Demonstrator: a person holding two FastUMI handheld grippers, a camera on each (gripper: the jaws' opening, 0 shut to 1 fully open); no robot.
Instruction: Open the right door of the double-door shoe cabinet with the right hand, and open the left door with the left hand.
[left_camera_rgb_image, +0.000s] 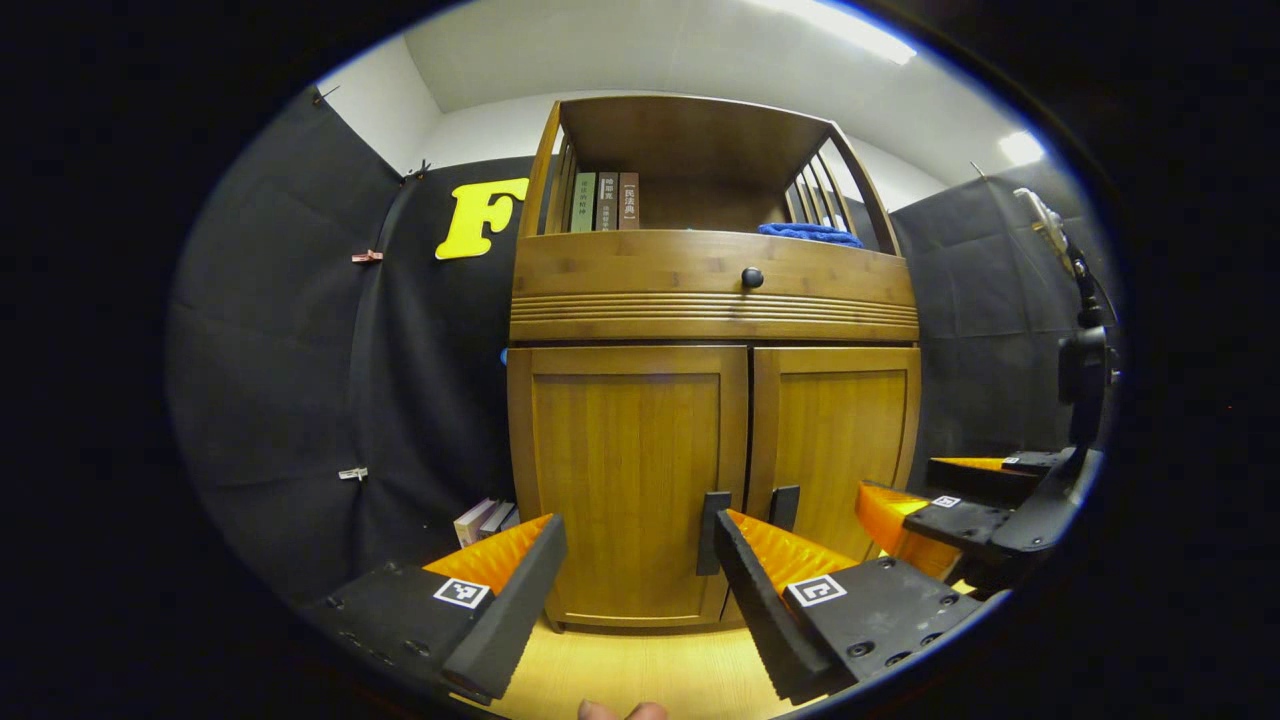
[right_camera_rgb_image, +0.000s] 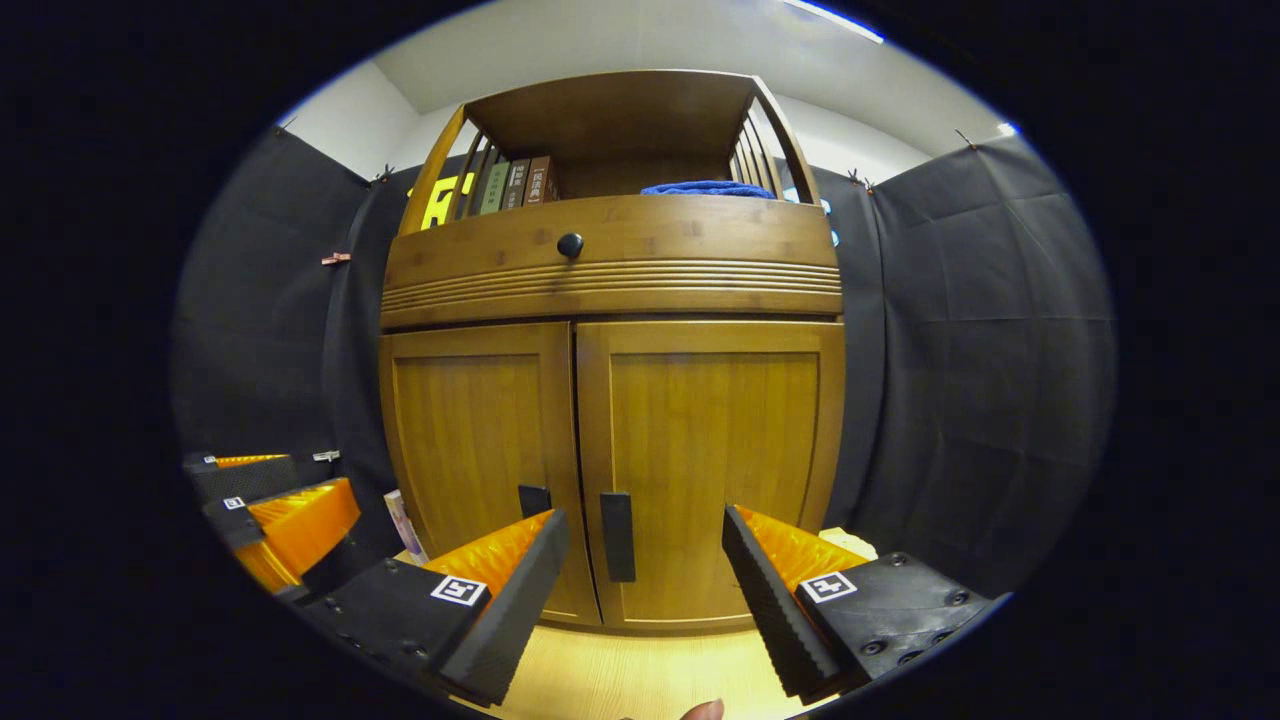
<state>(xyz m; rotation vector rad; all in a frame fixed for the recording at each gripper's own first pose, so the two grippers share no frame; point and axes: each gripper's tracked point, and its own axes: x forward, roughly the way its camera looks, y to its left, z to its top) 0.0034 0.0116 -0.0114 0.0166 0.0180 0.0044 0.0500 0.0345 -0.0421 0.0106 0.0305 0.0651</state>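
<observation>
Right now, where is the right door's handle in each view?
Left gripper view: right door handle sits lower centre, just right of the door seam, above the near tongs' right finger.
Right gripper view: same handle lower centre, between the tongs' fingers.
Shared landmark: the round drawer knob.

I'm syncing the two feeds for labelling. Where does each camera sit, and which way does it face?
Left gripper view: rides the left gripper, facing the closed wooden two-door shoe cabinet, its dark left door handle near the fingers; a fingertip shows below, the right gripper off to one side.
Right gripper view: rides the right gripper, centred on the dark right door handle; the left gripper sits at the edge.
Shared: the cabinet, both handles, blue cloth.
</observation>
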